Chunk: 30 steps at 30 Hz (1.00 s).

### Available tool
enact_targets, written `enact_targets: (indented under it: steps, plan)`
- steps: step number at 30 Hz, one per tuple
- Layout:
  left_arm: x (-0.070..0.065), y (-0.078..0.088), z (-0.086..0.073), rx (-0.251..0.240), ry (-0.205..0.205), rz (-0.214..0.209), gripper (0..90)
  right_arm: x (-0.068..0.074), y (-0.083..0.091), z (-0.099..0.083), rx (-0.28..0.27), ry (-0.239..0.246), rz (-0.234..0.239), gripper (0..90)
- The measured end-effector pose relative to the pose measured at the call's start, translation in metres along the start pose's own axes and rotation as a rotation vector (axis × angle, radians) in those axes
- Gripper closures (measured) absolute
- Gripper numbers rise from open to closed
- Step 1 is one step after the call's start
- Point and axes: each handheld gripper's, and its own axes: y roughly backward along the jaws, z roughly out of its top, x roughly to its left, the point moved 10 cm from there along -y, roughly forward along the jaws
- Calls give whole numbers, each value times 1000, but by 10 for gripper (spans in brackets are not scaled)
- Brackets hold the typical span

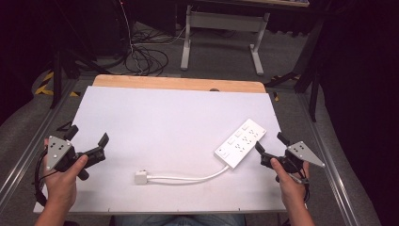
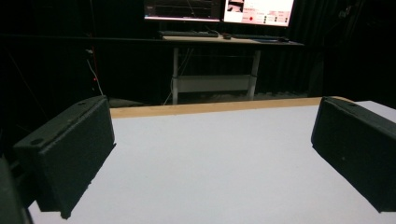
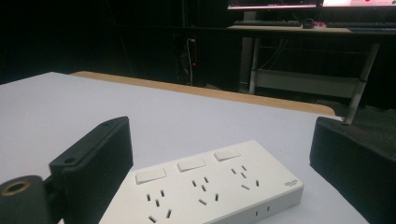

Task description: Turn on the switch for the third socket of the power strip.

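The white power strip [image 1: 241,142] lies at the bench's [image 1: 155,117] right side, its long axis slanting away to the right, just ahead of the right hand-held gripper [image 1: 269,144], whose jaws stand wide and empty. The left hand-held gripper [image 1: 87,135], equally open and empty, sits well apart, so the right hand probably reaches first

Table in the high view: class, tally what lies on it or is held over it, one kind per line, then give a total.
Power strip, white, with its cable and plug: 1
Hand-held grippers, left hand-held gripper and right hand-held gripper, both open: 2
Total: 3
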Motion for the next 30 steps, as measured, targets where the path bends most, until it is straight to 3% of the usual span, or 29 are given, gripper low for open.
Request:
enact_targets:
  steps: [22, 30]
  plan:
    - [-1, -1, 0, 1, -1, -4, 2, 2, -1, 2, -4, 14, -1, 95]
    - [-1, -1, 0, 0, -1, -4, 3, 2, 0, 3, -4, -21, 6, 300]
